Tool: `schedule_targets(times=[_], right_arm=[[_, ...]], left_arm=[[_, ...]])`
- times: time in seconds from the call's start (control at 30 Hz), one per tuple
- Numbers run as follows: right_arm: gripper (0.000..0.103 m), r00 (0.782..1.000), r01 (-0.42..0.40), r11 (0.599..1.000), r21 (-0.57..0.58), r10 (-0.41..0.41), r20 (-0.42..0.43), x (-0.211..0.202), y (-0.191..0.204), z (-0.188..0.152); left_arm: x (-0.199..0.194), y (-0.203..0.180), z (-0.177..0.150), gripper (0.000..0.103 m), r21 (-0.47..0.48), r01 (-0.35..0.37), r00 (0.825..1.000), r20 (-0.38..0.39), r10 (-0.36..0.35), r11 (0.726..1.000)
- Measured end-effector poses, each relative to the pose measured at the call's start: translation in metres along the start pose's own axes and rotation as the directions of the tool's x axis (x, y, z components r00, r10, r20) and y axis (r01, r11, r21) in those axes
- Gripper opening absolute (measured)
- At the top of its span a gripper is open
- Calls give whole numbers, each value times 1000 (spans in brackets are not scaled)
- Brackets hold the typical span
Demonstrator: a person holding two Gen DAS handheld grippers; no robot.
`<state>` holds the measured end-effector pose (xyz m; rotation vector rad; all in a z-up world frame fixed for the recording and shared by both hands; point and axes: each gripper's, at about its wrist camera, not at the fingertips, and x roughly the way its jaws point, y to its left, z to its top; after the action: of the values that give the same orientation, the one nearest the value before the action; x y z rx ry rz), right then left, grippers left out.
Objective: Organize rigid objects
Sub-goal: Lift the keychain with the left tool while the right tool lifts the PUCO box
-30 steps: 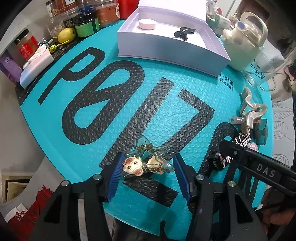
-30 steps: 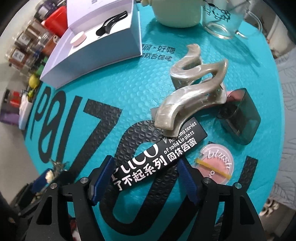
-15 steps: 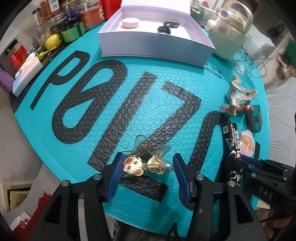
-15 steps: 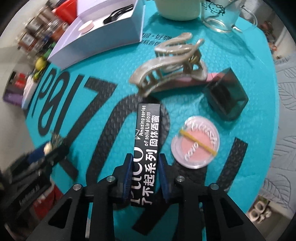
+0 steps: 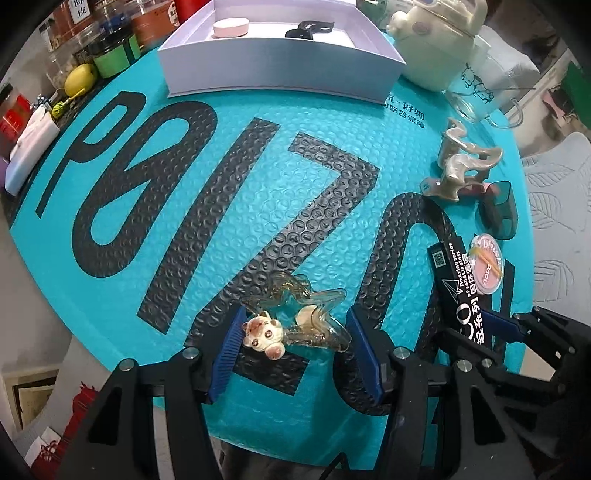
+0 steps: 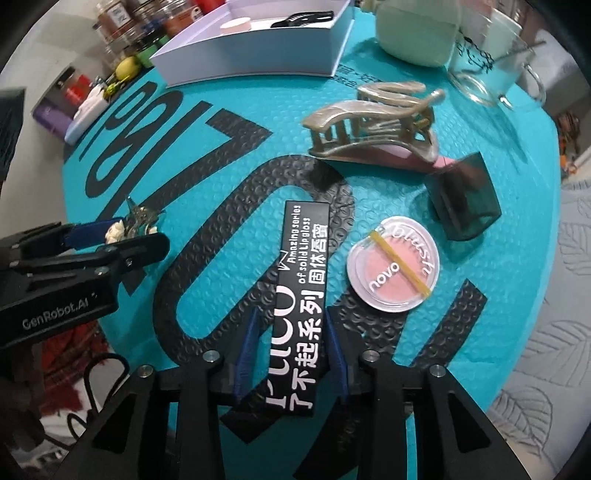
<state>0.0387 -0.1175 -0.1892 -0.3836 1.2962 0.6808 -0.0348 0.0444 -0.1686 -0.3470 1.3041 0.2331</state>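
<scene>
My left gripper (image 5: 295, 354) is open around a clear hair claw with a small animal charm (image 5: 295, 321), which lies on the teal mat; the jaws stand wider than the claw. My right gripper (image 6: 291, 354) is shut on a long black lip-gloss box (image 6: 301, 288), also in the left wrist view (image 5: 461, 291). A white open box (image 5: 280, 48) at the far side holds a pink round case (image 5: 231, 27) and a black clip (image 5: 308, 27). A beige hair claw (image 6: 373, 122), a round blush compact (image 6: 393, 267) and a dark translucent case (image 6: 463, 199) lie on the right.
The teal bubble mat (image 5: 221, 147) covers the round table. A cream kettle (image 5: 436, 40) and a glass mug (image 6: 491, 70) stand at the far right. Jars and bottles (image 5: 110, 44) line the far left edge. The left gripper body (image 6: 74, 266) sits left of the black box.
My right gripper has closed on the black box and turned it lengthwise between the jaws. My left gripper stays open around the clear claw.
</scene>
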Motion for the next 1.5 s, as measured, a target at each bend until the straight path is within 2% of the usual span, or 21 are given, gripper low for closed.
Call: schedule_targets(times=[0.07,0.13,0.67,1.23,1.5], right_arm=[[35,1000,15,1000,-10,-15,7,0,3,-2],[25,999,50,998,-25,-50,13,2,6,-2],[25,1000,-1,1000,-7,1,-16,-16,-11,-1],[25,999,-38,999,13,38,34,-71,-9,-5],[25,997,-52,999,9,51,61,-89,-11,9]], left_arm=[[0,0,0,56,4,-7,1000,5,7,1000],[0,-2,-1,56,20,-18,1000,11,18,1000],[-31,-11,2,54,32,7,1000,20,-8,999],[-80,-41,23,54,122,34,998,57,-42,992],[-93,-46,41,54,151,56,996,67,-67,987]])
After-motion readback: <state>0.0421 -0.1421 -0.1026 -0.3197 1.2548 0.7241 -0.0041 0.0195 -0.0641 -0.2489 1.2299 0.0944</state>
